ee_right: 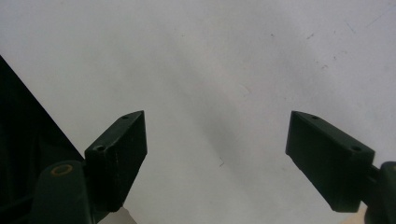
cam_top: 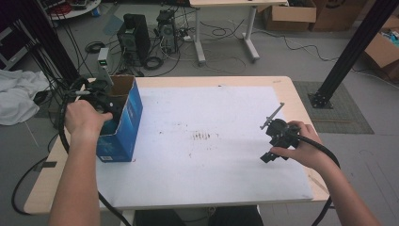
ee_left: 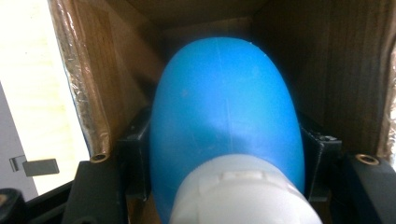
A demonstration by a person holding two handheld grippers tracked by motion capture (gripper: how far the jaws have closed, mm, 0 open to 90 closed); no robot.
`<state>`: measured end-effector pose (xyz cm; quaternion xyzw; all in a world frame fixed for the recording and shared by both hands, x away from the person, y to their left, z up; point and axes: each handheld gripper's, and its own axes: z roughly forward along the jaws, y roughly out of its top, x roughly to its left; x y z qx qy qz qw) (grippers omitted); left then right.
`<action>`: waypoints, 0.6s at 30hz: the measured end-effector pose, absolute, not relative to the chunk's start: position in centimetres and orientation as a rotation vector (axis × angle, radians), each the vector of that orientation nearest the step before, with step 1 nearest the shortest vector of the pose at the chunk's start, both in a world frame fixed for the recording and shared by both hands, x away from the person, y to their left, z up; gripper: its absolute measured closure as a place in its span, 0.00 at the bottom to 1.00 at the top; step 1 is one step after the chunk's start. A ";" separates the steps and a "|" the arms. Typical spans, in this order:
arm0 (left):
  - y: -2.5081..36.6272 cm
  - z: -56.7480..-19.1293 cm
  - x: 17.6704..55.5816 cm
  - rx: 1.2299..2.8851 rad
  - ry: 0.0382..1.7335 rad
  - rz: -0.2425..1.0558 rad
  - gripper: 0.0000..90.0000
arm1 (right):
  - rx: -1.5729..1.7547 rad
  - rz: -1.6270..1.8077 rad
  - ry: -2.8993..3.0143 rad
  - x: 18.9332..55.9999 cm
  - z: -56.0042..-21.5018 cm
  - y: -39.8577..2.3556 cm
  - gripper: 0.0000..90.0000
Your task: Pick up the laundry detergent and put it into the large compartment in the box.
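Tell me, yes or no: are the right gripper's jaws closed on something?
No. In the right gripper view the right gripper has its jaws wide apart over the bare white sheet, nothing between them.

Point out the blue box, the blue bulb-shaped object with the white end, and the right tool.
blue box (cam_top: pixel 133 115), high view, on its blue side wall.
blue bulb (ee_left: pixel 224 107), left gripper view, on its rounded blue body.
right tool (ee_right: pixel 217 142), right gripper view, midway between its open jaws.

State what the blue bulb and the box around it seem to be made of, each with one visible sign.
Blue bulb: probably soft rubber or plastic, smooth and matt, with a faint moulded seam; its white neck looks like hard plastic.
Box: cardboard, plain brown inside, glossy blue print outside.
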<state>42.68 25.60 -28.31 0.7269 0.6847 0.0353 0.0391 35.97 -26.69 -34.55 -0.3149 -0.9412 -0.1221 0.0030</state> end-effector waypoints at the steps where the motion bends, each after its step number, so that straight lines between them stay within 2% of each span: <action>1: 25.6 -28.3 42.7 2.229 2.097 0.108 0.41 | -0.985 -0.385 -2.951 36.0 -34.6 -26.7 0.23; 8: 25.6 -28.3 42.7 2.235 2.086 0.097 0.37 | -0.985 -0.385 -2.955 36.0 -34.5 -26.8 0.23; 18: 25.3 -26.8 42.5 2.250 2.047 0.168 0.30 | -0.986 -0.385 -2.956 35.9 -34.2 -26.8 0.23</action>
